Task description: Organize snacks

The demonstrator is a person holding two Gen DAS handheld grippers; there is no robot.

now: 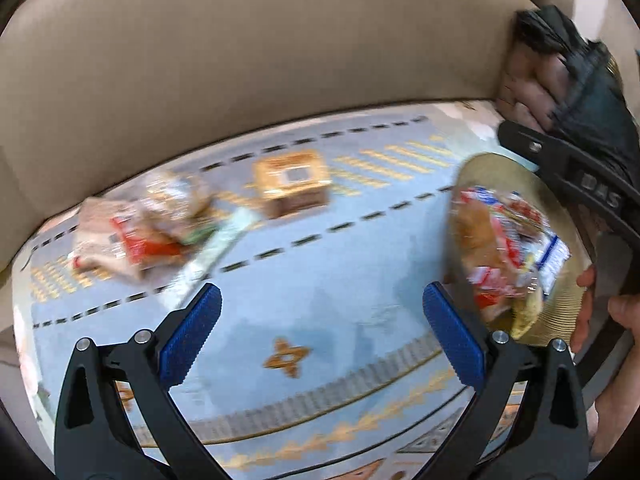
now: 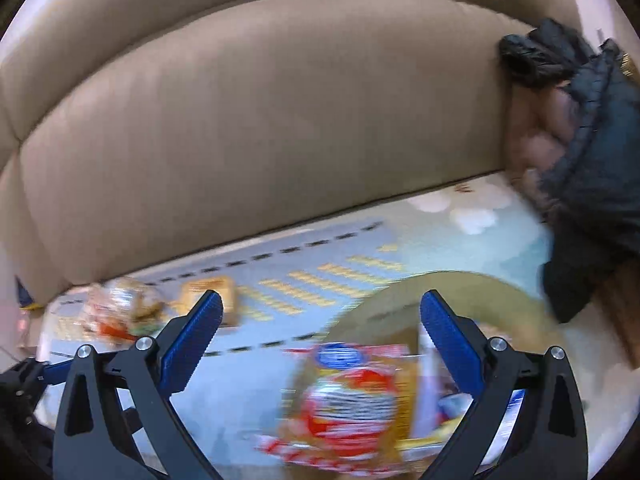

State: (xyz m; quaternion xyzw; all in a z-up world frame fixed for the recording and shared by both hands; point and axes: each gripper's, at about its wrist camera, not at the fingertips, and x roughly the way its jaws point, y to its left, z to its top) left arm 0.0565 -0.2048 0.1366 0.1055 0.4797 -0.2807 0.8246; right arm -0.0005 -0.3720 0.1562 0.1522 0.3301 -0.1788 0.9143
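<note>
A round tan basket [image 1: 560, 304] at the right of the left wrist view holds red and white snack packets [image 1: 496, 248]. A loose heap of snack bags [image 1: 136, 232] lies at the far left of the blue rug, with a small yellow-brown box [image 1: 294, 182] beside it. My left gripper [image 1: 322, 300] hangs open over bare rug, nothing between its blue pads. The right wrist view is blurred: my right gripper [image 2: 322, 304] is open above the basket [image 2: 452, 284], with a red and white packet [image 2: 352, 400] below and between its fingers, not held. The heap of bags [image 2: 120, 308] and the box [image 2: 216, 292] show at left.
A beige sofa [image 1: 260, 60] runs along the rug's far edge. A dark jacket [image 1: 592, 92] and a brown bundle lie against the sofa at right. A hand [image 1: 624, 312] holds the other tool's black body at the right edge. Open blue rug [image 1: 320, 264] lies between heap and basket.
</note>
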